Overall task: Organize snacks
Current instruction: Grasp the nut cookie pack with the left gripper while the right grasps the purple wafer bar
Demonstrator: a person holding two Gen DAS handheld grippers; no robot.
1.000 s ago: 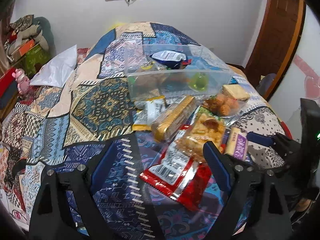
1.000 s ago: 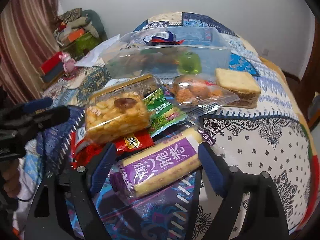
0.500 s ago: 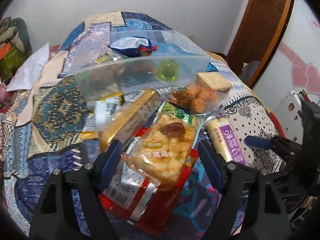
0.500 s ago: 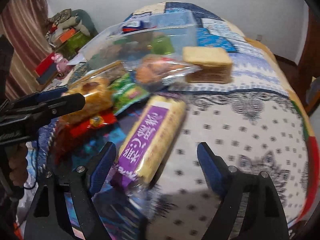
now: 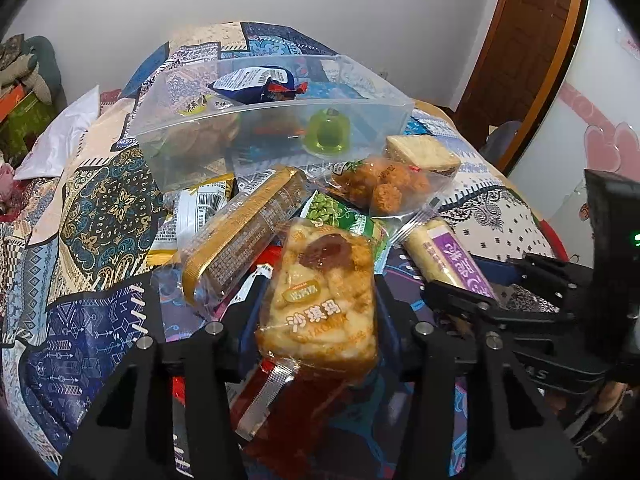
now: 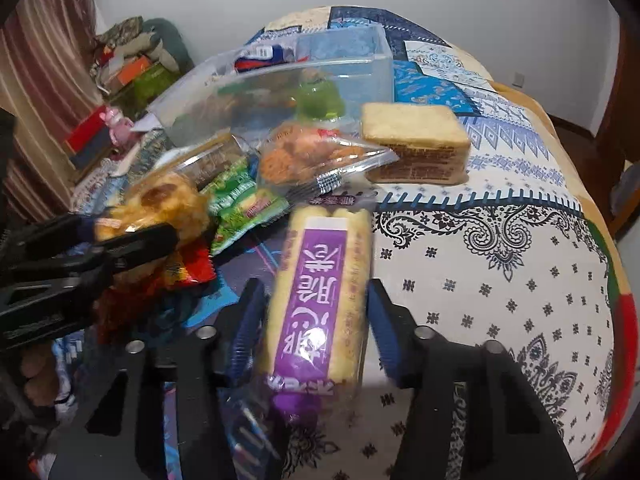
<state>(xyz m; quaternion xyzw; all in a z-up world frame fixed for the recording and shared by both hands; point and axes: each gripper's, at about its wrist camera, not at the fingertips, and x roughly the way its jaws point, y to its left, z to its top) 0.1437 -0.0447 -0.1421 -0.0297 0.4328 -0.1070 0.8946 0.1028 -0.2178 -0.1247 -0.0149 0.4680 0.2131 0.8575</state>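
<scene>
Two tongs have closed in within a second: the left tongs point(image 5: 320, 312), earlier wide over the pile, now pinch the sachima pack point(image 5: 324, 300); the right tongs point(image 6: 316, 316) narrowly bracket the purple-labelled cake roll point(image 6: 320, 292), contact uncertain. Both seem ready for the clear bin point(image 5: 360, 108) ahead. A patchwork-clothed desk point(image 6: 500, 280) fills a white-walled room.

Patchwork-cloth bed point(image 6: 500, 264) w/ clear bin point(image 5: 276, 136), wafer block point(image 6: 416, 148), snack pkts point(image 5: 240, 228) lying on it.
</scene>
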